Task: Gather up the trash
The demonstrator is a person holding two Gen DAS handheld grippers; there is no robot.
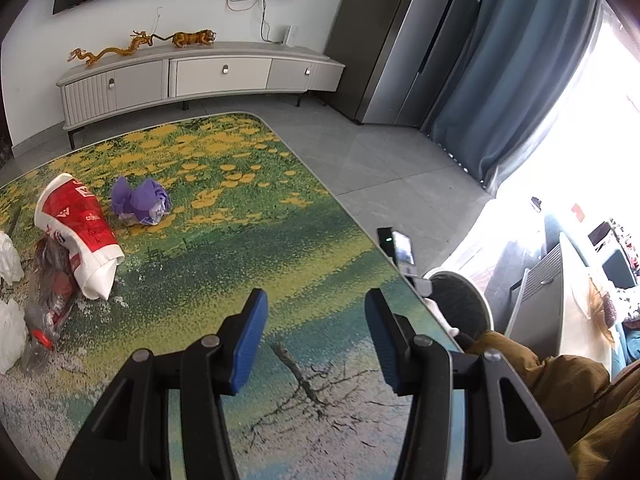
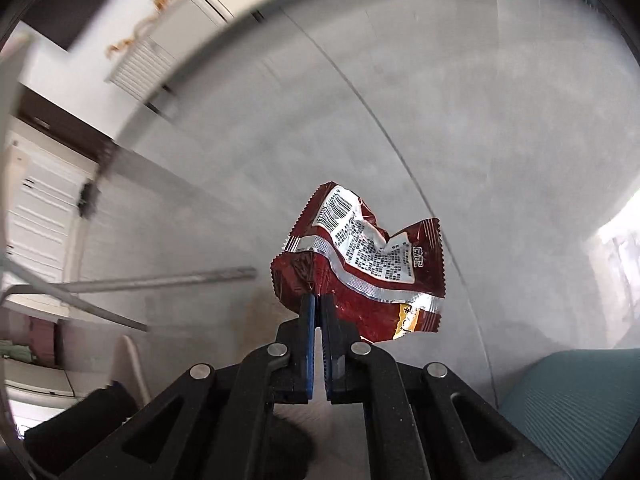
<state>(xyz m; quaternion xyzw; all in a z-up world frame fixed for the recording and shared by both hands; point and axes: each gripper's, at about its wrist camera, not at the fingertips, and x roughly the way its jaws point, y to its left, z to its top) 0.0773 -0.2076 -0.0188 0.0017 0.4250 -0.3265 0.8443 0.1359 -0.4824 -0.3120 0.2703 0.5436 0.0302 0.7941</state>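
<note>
My left gripper [image 1: 316,312] is open and empty above the painted table [image 1: 224,248]. To its left lie a red and white paper cup [image 1: 78,232] on its side, a crumpled purple wrapper [image 1: 140,202], a crushed clear plastic bottle [image 1: 50,300] and white tissue [image 1: 10,256]. My right gripper [image 2: 318,300] is shut on a crumpled dark red snack wrapper [image 2: 360,256] and holds it in the air over the grey floor [image 2: 400,120]. In the left wrist view the right gripper's camera [image 1: 402,248] shows past the table's right edge, over a white bin [image 1: 460,300].
A grey TV cabinet [image 1: 200,76] with dragon and tiger figures stands at the far wall. A dark fridge [image 1: 404,40] and blue curtain [image 1: 516,68] are at the right. A teal mat [image 2: 572,400] and metal chair legs [image 2: 160,280] are below my right gripper.
</note>
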